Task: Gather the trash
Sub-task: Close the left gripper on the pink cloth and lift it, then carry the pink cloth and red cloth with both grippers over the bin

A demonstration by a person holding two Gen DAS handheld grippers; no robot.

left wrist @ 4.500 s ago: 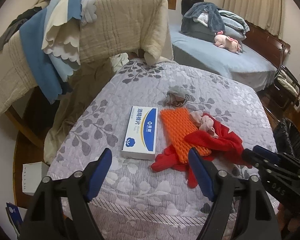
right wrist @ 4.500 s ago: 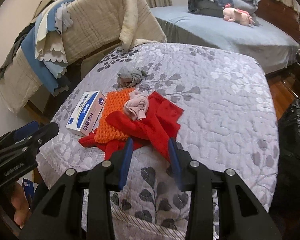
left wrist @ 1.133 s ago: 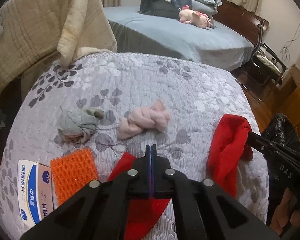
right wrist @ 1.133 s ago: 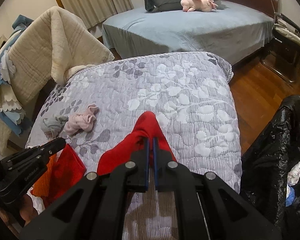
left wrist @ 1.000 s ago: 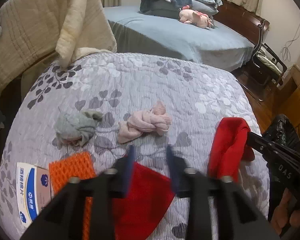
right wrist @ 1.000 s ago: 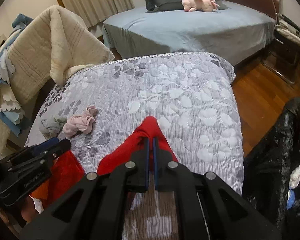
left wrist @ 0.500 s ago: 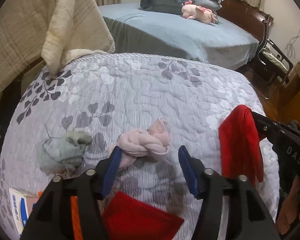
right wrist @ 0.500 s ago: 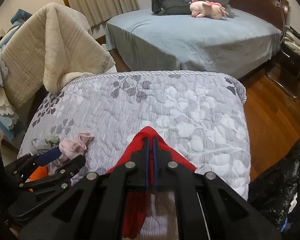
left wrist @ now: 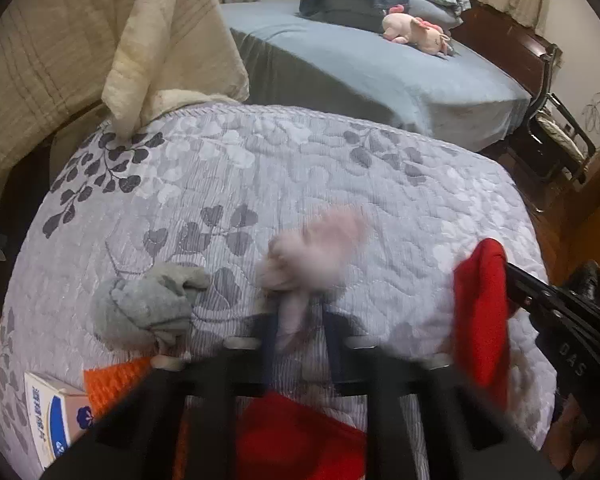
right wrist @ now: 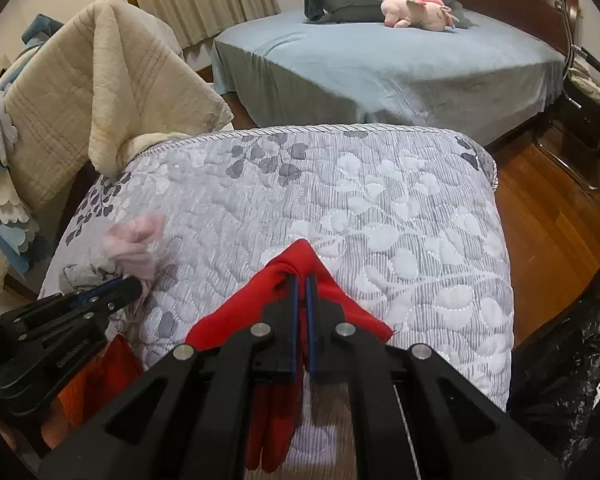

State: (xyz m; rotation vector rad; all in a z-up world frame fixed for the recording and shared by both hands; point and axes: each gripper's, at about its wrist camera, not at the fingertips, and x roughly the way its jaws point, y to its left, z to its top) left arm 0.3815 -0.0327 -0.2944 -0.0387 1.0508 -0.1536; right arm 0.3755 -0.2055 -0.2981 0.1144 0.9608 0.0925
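Observation:
A crumpled pink cloth [left wrist: 316, 248] sits blurred at the tip of my left gripper [left wrist: 298, 328], whose jaws are closing on its lower end. From the right wrist view the same pink cloth [right wrist: 132, 244] sticks up from the left gripper [right wrist: 134, 285]. My right gripper [right wrist: 300, 292] is shut on a red cloth [right wrist: 300, 260] that hangs over its fingers above the quilt. A grey cloth wad [left wrist: 152, 304], an orange mesh pad [left wrist: 112, 380], a white and blue box [left wrist: 52, 416] and a second red cloth [left wrist: 300, 436] lie near the left gripper.
Everything lies on a grey leaf-patterned quilt [left wrist: 300, 168]. A black trash bag [right wrist: 572, 360] stands at the right over the wooden floor. Beige blankets [right wrist: 80, 92] drape a chair at the left. A blue bed [right wrist: 380, 60] with a pink plush toy is behind.
My left gripper opened, let go of a red cloth, moved forward over the pink cloth and closed around it. The right gripper has kept its hold on the red cloth.

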